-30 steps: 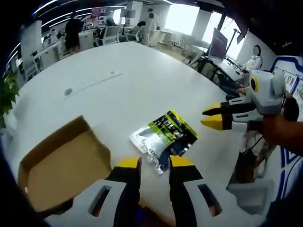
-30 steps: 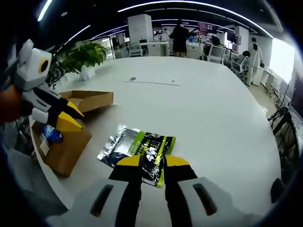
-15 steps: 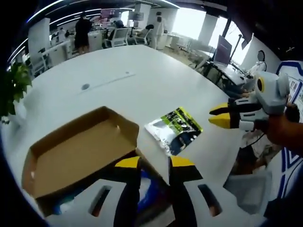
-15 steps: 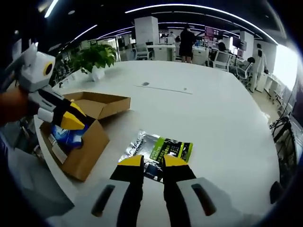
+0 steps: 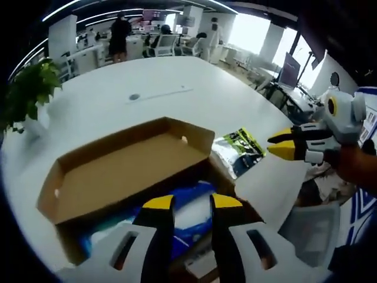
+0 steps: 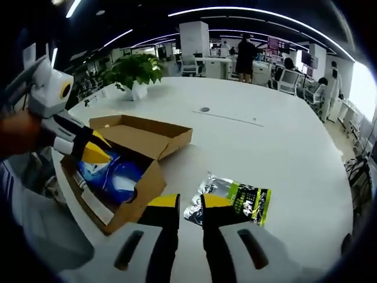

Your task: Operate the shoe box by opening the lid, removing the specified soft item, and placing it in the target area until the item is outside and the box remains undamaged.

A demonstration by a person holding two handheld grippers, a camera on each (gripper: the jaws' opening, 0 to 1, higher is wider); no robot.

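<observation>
A brown cardboard shoe box (image 6: 141, 183) stands open near the table's edge, its lid (image 5: 129, 168) folded back flat. Blue and white soft packets (image 6: 115, 174) lie inside it, also seen as blue packets (image 5: 182, 203) under my left jaws. A green, black and silver pouch (image 6: 235, 200) lies flat on the white table beside the box, and appears as the pouch (image 5: 238, 150) past the box corner. My left gripper (image 5: 192, 202) hangs over the box, jaws a little apart and empty. My right gripper (image 6: 184, 201) hovers open just short of the pouch, nothing between its jaws.
The round white table (image 5: 153, 82) stretches far behind the box. A potted plant (image 6: 138, 71) stands at its far left rim. Desks, chairs and standing people (image 6: 244, 50) fill the office behind. A monitor (image 5: 290, 68) sits to the right.
Both cameras have swung toward the box, so it now looms larger and the pouch sits off to the side. My left gripper has come over the open box. The pouch lies where it was.
</observation>
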